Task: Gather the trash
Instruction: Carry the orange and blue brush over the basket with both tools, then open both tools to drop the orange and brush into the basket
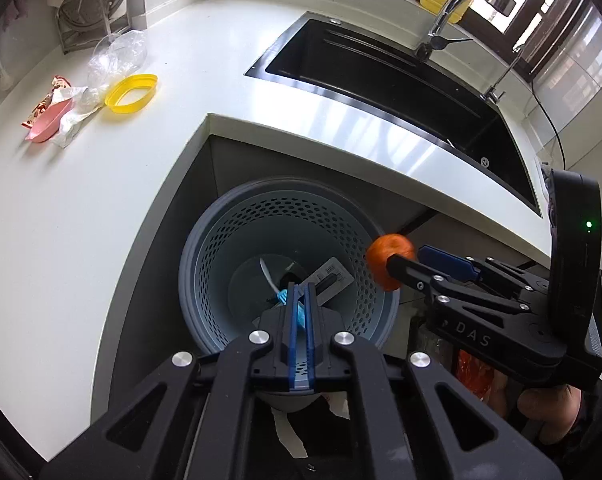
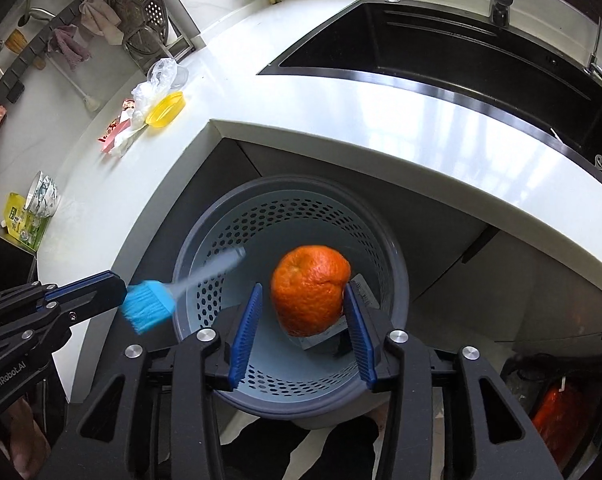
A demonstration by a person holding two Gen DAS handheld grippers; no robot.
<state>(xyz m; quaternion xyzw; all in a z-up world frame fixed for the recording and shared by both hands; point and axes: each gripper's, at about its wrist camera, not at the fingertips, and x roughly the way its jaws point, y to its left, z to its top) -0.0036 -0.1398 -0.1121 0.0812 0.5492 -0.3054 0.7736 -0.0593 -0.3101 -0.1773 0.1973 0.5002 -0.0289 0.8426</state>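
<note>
A grey perforated trash basket (image 1: pixel 205 264) (image 2: pixel 397 280) stands on the floor below the counter edge. My left gripper (image 1: pixel 299 300) is shut on the bristle end of a blue silicone brush (image 2: pixel 149 304), held over the basket's left rim. The brush looks blurred in the right wrist view. My right gripper (image 2: pixel 303 312) is open around an orange (image 2: pixel 309 292) over the basket mouth. The orange touches the right pad; a gap shows at the left pad. The orange also shows in the left wrist view (image 1: pixel 389 256). A card-like package (image 1: pixel 333 276) lies in the basket.
On the white counter (image 1: pixel 61 200) lie a yellow lid (image 1: pixel 131 94), crumpled clear plastic (image 1: pixel 115 58) and a pink-red wrapper (image 1: pixel 49 116). A black sink (image 1: pixel 401 92) with a faucet (image 1: pixel 457 8) is to the right. A dish rack (image 2: pixel 141 24) stands at the back.
</note>
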